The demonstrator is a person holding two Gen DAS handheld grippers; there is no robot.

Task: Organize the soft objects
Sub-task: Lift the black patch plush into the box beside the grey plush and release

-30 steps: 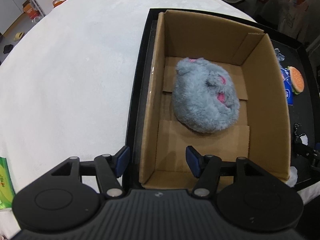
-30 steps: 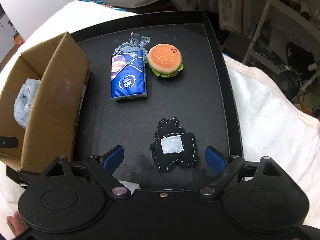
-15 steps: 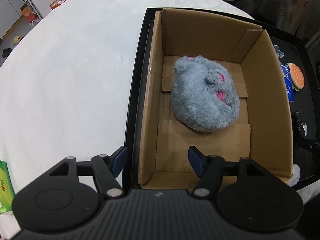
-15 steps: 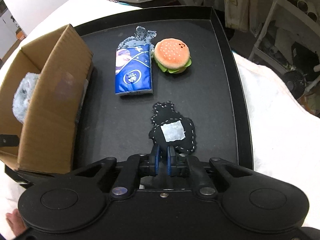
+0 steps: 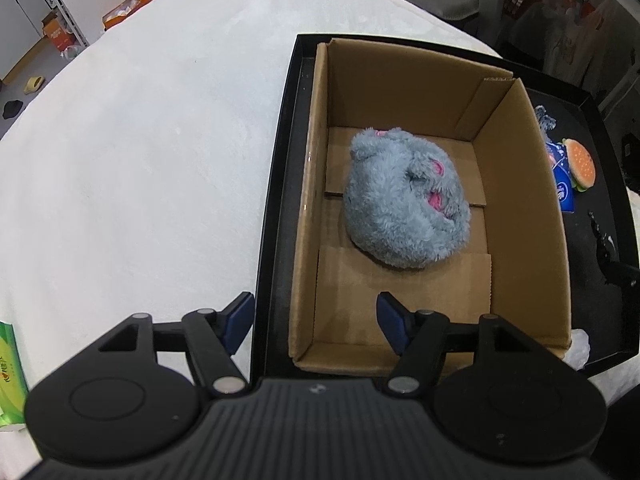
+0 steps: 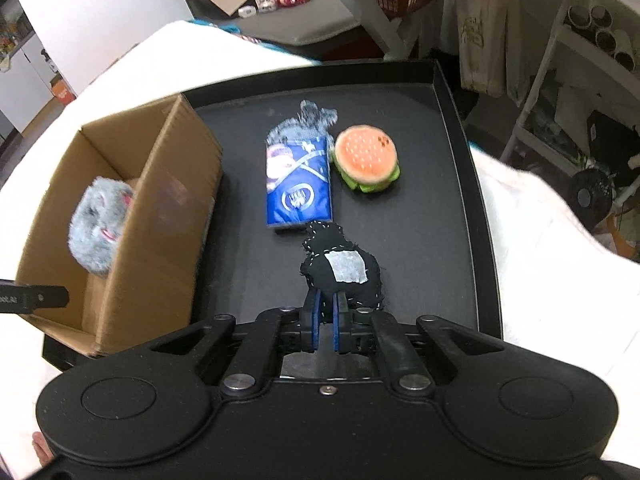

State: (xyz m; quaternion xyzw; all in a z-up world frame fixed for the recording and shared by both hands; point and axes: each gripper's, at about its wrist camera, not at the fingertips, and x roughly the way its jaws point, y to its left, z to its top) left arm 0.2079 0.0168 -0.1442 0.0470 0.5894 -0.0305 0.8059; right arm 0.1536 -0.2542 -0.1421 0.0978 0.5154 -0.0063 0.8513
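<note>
With its blue pads pinched together, the right claw [image 6: 325, 312] grips the near edge of the black felt toy [image 6: 340, 266], which stands up just ahead of the fingertips and carries a grey patch on its face. Beyond the toy lies a blue packet [image 6: 298, 186], with a burger plush [image 6: 367, 159] touching the packet's right side and a grey knit piece [image 6: 310, 120] at its far end. All rest on the black tray [image 6: 456, 128]. Ahead and to the left of this claw sits the open box [image 6: 160, 216], also on the tray.

While idle, the left claw [image 5: 314, 322] hangs with its pads spread wide, straddling the box's near-left wall and gripping nothing. Ahead of it, a grey plush [image 5: 404, 208] lies on the box floor [image 5: 400, 292].
</note>
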